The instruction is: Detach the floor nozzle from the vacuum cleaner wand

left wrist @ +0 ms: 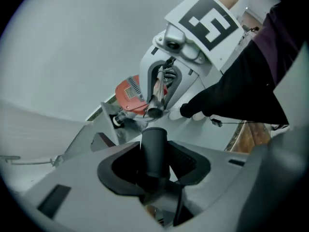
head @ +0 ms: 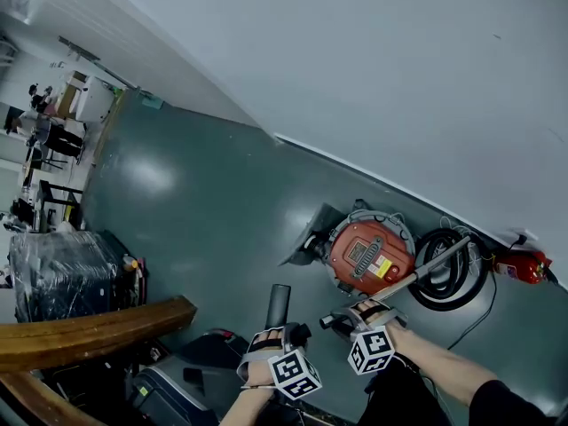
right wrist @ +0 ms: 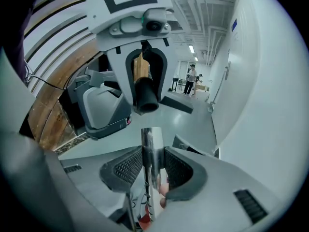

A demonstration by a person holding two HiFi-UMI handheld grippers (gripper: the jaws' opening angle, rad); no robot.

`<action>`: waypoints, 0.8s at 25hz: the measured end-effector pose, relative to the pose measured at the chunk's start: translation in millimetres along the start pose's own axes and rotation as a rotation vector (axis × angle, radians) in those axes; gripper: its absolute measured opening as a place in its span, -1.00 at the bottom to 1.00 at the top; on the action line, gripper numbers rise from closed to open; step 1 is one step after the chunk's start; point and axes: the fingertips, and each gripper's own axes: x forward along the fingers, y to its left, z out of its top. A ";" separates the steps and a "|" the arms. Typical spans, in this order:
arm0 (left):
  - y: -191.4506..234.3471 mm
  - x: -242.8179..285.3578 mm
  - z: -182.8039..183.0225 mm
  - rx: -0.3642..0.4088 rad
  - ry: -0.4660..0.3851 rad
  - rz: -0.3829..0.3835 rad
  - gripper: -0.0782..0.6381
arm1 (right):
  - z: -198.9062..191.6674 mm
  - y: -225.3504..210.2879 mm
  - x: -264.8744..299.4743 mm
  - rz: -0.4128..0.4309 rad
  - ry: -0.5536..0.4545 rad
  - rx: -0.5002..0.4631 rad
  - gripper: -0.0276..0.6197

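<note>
A red vacuum canister (head: 368,256) sits on the floor by the wall, its black hose (head: 451,273) coiled beside it. The chrome wand (head: 417,278) runs from the hose toward me. My right gripper (head: 351,318) is shut on the wand (right wrist: 152,144) near its free end, pads pressed on both sides. My left gripper (head: 282,328) points down and is shut on a black tube (head: 279,302) whose open end (left wrist: 154,132) faces away from it. Tube and wand end are apart, side by side. What lies at the tube's other end is hidden behind the jaws.
A red fire extinguisher (head: 522,266) lies by the wall at right. A grey flat piece (head: 306,238) lies left of the canister. A wooden handrail (head: 89,331), a wrapped black case (head: 58,273) and a grey machine (head: 169,387) crowd the lower left. People stand far down the hall (right wrist: 192,76).
</note>
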 end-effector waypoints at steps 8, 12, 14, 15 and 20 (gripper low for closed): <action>-5.6 -13.9 -23.6 -0.099 -0.019 0.031 -0.28 | -0.1 3.2 1.4 0.023 0.039 -0.010 -0.45; -3.2 -20.8 -24.0 -0.127 -0.039 0.057 -0.28 | 0.5 1.3 -0.6 0.024 0.051 0.010 -0.45; 0.0 -29.2 -24.8 -0.144 -0.051 0.079 -0.28 | 5.4 1.3 -5.9 0.032 0.040 0.022 -0.44; 2.5 -34.4 -24.3 -0.152 -0.060 0.093 -0.28 | 9.3 1.1 -9.8 0.034 0.028 0.030 -0.44; 12.4 -68.2 -19.8 -0.216 -0.123 0.165 -0.28 | 43.8 -4.5 -40.3 0.013 -0.071 0.133 -0.44</action>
